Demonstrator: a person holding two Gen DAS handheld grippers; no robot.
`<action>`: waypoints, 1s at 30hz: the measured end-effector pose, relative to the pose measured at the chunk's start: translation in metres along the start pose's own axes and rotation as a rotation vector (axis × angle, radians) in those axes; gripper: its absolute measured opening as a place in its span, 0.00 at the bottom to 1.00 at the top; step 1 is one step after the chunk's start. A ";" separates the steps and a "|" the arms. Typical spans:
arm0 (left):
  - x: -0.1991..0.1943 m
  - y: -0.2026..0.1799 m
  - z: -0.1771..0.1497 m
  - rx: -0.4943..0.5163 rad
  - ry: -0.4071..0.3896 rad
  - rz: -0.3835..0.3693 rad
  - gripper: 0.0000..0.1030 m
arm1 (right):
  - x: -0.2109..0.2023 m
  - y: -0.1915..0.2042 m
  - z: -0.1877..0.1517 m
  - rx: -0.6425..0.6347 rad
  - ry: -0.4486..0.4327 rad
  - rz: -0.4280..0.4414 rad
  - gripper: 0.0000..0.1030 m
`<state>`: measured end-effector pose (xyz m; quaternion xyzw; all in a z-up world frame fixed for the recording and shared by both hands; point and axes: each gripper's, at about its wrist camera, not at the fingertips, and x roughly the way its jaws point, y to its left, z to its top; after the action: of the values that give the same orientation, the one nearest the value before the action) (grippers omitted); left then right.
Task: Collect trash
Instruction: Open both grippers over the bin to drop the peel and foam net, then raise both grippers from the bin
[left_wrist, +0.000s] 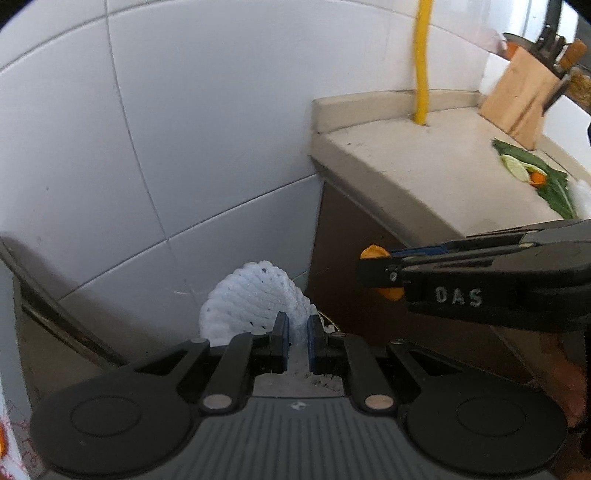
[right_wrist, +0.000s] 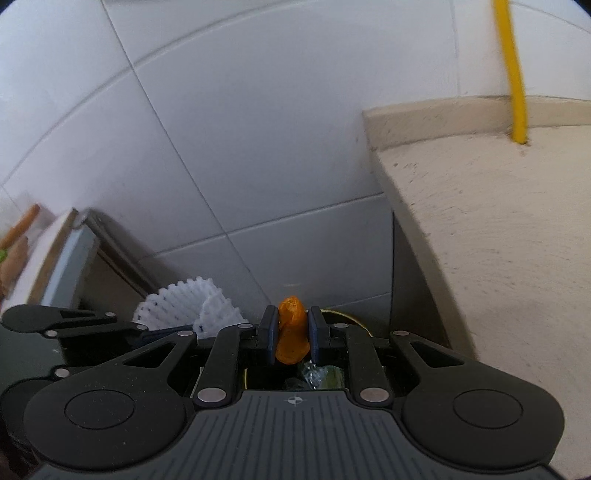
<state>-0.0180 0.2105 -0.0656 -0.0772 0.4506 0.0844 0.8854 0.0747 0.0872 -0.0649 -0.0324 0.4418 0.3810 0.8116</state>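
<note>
Left tool (left_wrist: 298, 338) clamps foam net (left_wrist: 251, 299); right tool (right_wrist: 292, 334) clamps orange peel (right_wrist: 291, 332) (counter (left_wrist: 424, 173) beside).

Gap between tiled wall (right_wrist: 229, 122) and worktop (right_wrist: 498, 229) end is narrow; both grippers sit in it side by side. Left gripper (left_wrist: 298, 341), clamped on white foam net (left_wrist: 243, 299), takes the wall side; right gripper (right_wrist: 292, 334), gripping orange peel (right_wrist: 291, 328), takes the worktop side. Slanted metal edge (right_wrist: 110, 243) closes the left. Worktop surface open up to yellow pipe (left_wrist: 422, 62) and knife block (left_wrist: 517, 99) at rear; vegetable scraps (left_wrist: 535, 173) near front edge
</note>
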 end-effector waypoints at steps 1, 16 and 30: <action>0.005 0.000 0.002 -0.010 0.006 0.008 0.07 | 0.005 0.000 0.002 -0.006 0.010 0.000 0.22; 0.066 0.017 0.010 -0.114 0.144 0.089 0.33 | 0.078 -0.026 0.000 0.072 0.132 0.022 0.30; 0.050 0.004 0.010 -0.052 0.079 -0.004 0.36 | 0.003 -0.044 -0.003 0.140 0.019 -0.035 0.37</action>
<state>0.0177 0.2204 -0.1010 -0.1043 0.4829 0.0911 0.8646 0.1022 0.0573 -0.0813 0.0130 0.4742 0.3345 0.8143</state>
